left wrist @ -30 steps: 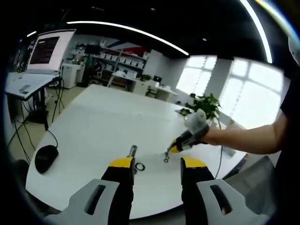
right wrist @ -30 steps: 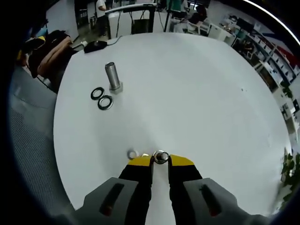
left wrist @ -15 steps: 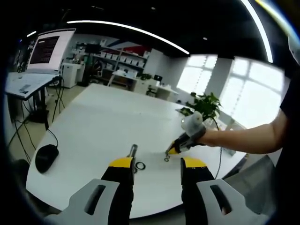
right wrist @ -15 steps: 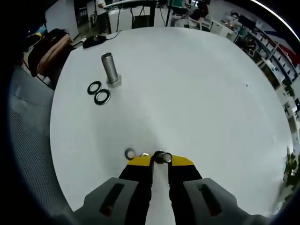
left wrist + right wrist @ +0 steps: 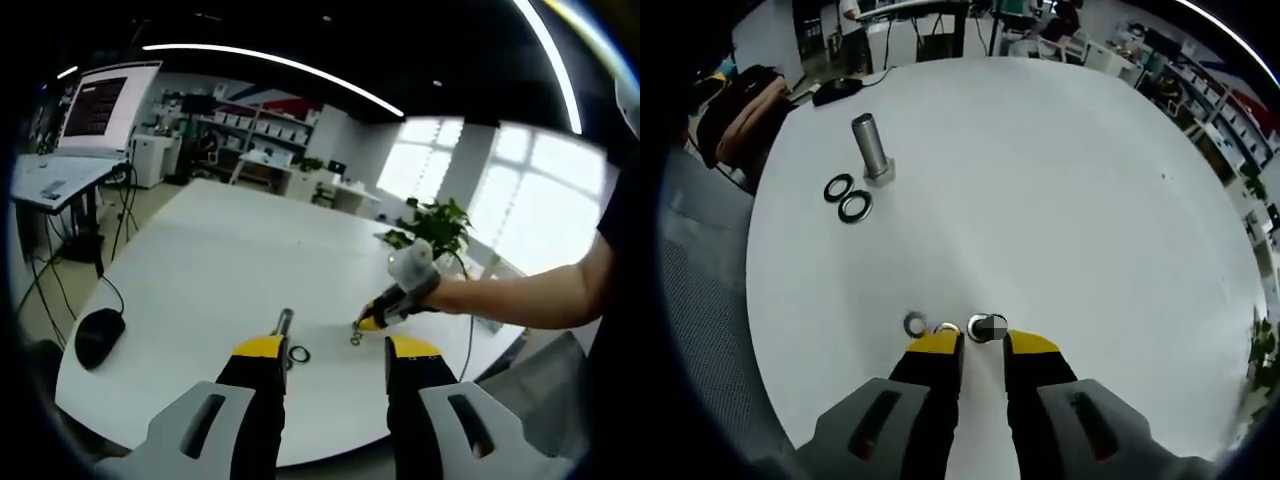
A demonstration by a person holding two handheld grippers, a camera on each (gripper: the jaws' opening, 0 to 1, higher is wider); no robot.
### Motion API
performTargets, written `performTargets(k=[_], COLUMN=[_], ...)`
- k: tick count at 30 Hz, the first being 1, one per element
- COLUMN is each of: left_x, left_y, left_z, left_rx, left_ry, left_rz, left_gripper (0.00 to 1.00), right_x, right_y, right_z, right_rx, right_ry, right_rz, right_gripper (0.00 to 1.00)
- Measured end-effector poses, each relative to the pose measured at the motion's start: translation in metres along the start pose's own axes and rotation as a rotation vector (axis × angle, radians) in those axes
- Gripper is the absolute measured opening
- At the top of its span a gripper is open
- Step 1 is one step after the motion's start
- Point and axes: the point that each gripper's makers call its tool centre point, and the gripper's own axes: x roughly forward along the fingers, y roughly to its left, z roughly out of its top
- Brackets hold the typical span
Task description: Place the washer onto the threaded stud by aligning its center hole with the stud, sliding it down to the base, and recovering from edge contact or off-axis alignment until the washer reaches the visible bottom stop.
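Both tongs hang over the white round surface (image 5: 1090,200). Seen from the left gripper view, the right tongs (image 5: 360,323) reach in from the right on a person's bare forearm (image 5: 520,295), angled down with their yellow tips almost on the surface. In the right gripper view those tongs (image 5: 977,343) stand slightly parted, and a small metal piece (image 5: 986,327) sits right at the tips between them; whether they grip it I cannot tell. Two small washers (image 5: 930,326) lie flat on the surface just left of the tips. The left tongs (image 5: 336,348) are released, jaws well apart, held level above the near edge of the surface.

The threaded stud (image 5: 870,148) stands upright on its square base, well beyond the right tongs. It is a plain grey metal cylinder. Two dark rings (image 5: 847,198) lie flat side by side just beside its base. In the left gripper view the stud (image 5: 284,322) rises just beyond the left jaw's tip, a dark ring (image 5: 298,354) beside it.
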Motion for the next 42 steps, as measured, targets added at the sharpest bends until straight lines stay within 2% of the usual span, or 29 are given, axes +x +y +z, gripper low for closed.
performTargets(k=[5, 14, 30, 36, 42], left_x=[0.000, 0.000, 0.000, 0.000, 0.000], left_y=[0.000, 0.000, 0.001, 0.001, 0.000], left_z=[0.000, 0.000, 0.001, 0.001, 0.001], left_rx=[0.001, 0.001, -0.001, -0.001, -0.001], left_ry=[0.000, 0.001, -0.002, -0.004, -0.006], left_rz=[0.000, 0.000, 0.004, 0.005, 0.004], left_gripper=[0.37, 0.37, 0.37, 0.37, 0.37], right_x=[-0.006, -0.001, 0.003, 0.003, 0.003], right_y=[0.005, 0.021, 0.025, 0.028, 0.028], right_z=[-0.003, -0.008, -0.009, -0.008, -0.008], right_rx=[0.050, 0.055, 0.077, 0.081, 0.073], right_ry=[-0.031, -0.035, -0.046, -0.048, -0.053], right_rz=[0.013, 0.050, 0.066, 0.086, 0.068], right_gripper=[0.19, 0.19, 0.19, 0.23, 0.22])
